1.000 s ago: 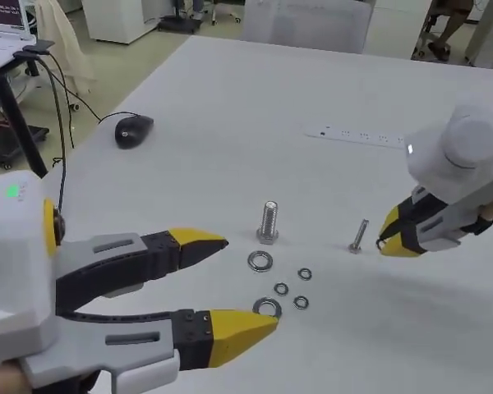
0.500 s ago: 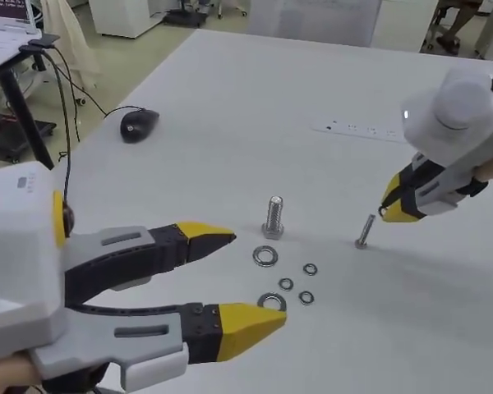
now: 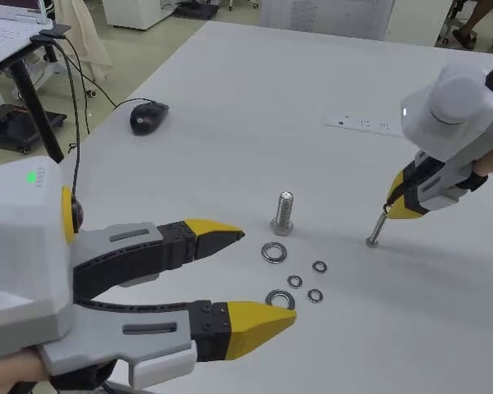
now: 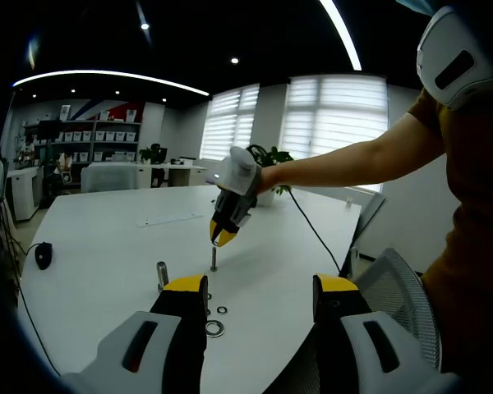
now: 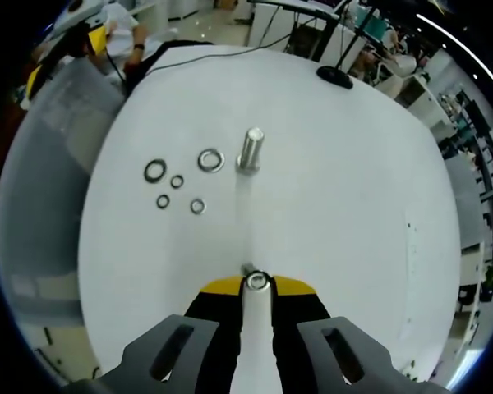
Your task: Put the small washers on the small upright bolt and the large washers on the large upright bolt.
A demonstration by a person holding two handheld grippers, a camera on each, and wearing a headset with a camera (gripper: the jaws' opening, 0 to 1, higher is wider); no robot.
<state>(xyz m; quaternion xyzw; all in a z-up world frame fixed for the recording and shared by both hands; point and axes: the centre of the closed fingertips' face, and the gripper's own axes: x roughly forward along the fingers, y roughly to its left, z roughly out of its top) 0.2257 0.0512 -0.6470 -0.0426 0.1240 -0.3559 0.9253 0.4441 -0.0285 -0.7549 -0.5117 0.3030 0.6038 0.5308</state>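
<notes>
The right tool (image 3: 392, 209) is clenched, its yellow-tipped jaws drawn almost together on what looks like a small silver washer (image 5: 256, 281), a tiny ring pinched at their very ends. That ring sits right at the top end of the small silver bolt (image 3: 377, 230), which stands on its head on the white surface (image 3: 230, 98), off to the right of the large silver upright bolt (image 3: 284, 212) in the head view. Whether the ring is already around the thread or only touching its tip cannot be told.

The left tool (image 3: 268, 276) is released, its two jaws spread wide with nothing between them. It sits on the near side of the large silver upright bolt, pointing toward it.

Just in front of the large silver upright bolt lies one large flat steel washer (image 3: 273, 252), and a second large steel washer (image 3: 280, 299) lies farther from that bolt, close by the lower jaw tip of the left tool; contact there cannot be judged. Three loose small steel washers (image 3: 294, 281) lie in a loose cluster in front and to the right of the large silver upright bolt, all flat on the surface and apart from one another.

Well beyond that bolt to the left rests a black computer mouse (image 3: 149, 118) with its cable, and well beyond it to the right lies a long white power strip (image 3: 363, 125)
</notes>
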